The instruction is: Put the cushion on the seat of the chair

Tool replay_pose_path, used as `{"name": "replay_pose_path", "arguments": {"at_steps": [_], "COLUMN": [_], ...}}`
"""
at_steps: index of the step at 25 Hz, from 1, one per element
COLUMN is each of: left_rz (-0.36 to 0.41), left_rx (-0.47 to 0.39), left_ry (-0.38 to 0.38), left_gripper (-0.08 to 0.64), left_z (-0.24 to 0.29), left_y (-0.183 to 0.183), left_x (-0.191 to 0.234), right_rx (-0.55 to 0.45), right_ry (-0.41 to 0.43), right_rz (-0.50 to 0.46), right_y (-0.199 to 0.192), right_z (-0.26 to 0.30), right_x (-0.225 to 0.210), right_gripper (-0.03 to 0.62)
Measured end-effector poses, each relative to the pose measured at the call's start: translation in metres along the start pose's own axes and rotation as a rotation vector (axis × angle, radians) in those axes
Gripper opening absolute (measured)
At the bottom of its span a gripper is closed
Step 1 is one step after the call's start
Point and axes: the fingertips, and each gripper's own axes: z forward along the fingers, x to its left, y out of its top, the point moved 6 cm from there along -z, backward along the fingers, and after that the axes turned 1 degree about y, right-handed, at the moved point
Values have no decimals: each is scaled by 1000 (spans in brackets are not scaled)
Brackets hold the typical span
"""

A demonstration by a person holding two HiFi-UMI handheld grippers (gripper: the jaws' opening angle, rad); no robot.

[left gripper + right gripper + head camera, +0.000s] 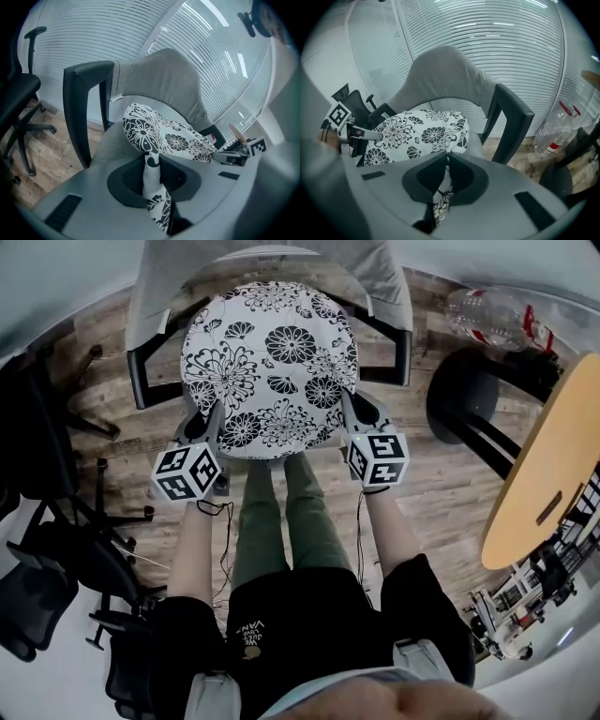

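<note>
A round white cushion point(270, 367) with black flowers lies over the grey seat of the chair point(272, 261), between its black armrests. My left gripper point(214, 424) is shut on the cushion's near left edge, and the fabric point(151, 180) is pinched between its jaws. At the near right edge my right gripper point(352, 418) is shut on the cushion too, with patterned cloth point(443, 194) squeezed between its jaws. The cushion point(417, 133) reaches back toward the grey chair back point(440, 75). The seat under the cushion is mostly hidden.
Black office chairs point(47, 446) stand at the left. To the right are a round wooden table point(548, 465), a black round base point(469, 395) and a clear plastic bottle point(492, 315) on the wood floor. The person's legs point(286, 521) stand just before the chair.
</note>
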Motion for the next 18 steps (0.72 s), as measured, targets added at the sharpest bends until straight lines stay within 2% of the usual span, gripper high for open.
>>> {"name": "replay_pose_path", "arguments": {"at_steps": [18], "left_rz": [-30], "left_rx": [41], "left_ry": [71], "left_gripper": [63], "left_z": [28], "left_y": [-22], "left_x": [28], "right_rx": [59], "right_ry": [-44], "right_rz": [19], "right_y": [-29], "right_z": [25], "right_x": [-19], "right_gripper": [18]}}
